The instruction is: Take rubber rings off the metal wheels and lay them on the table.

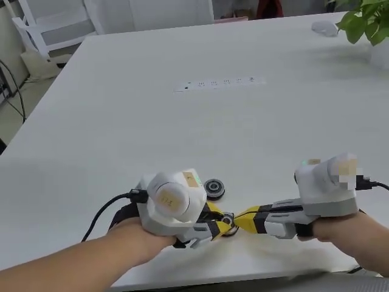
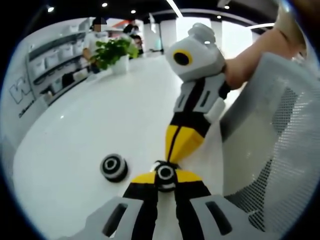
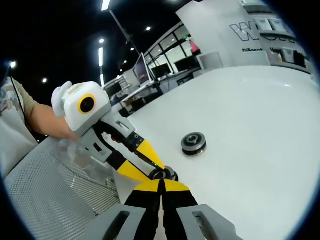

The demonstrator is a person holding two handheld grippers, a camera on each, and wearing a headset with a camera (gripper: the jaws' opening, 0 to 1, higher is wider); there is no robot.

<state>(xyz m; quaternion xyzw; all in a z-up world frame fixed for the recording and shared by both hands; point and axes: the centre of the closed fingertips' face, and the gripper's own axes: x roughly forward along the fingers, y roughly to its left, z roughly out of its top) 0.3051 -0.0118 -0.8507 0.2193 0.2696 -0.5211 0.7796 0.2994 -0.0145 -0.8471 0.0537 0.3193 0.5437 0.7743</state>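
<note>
head view: on the white table (image 1: 182, 121), near its front edge, the left gripper (image 1: 220, 225) and the right gripper (image 1: 238, 220) meet tip to tip at a small metal wheel (image 1: 227, 219). a second wheel (image 1: 214, 188), dark-rimmed, lies flat on the table just behind the left gripper. a plant (image 1: 364, 21) stands at the far right corner.

left gripper view: our own yellow-tipped jaws are clenched on the wheel (image 2: 165, 174), one on each side. the right gripper (image 2: 172, 157) comes down from above, its jaws drawn to a point against the wheel's upper rim. the second wheel (image 2: 114, 166) lies apart to the left. a mesh chair (image 2: 270, 150) is at the right.

right gripper view: our jaws are pressed together, tips at the wheel (image 3: 164, 174), which the left gripper (image 3: 159, 172) grasps. we cannot tell whether they pinch anything. the second wheel (image 3: 193, 142) lies beyond on the table.
</note>
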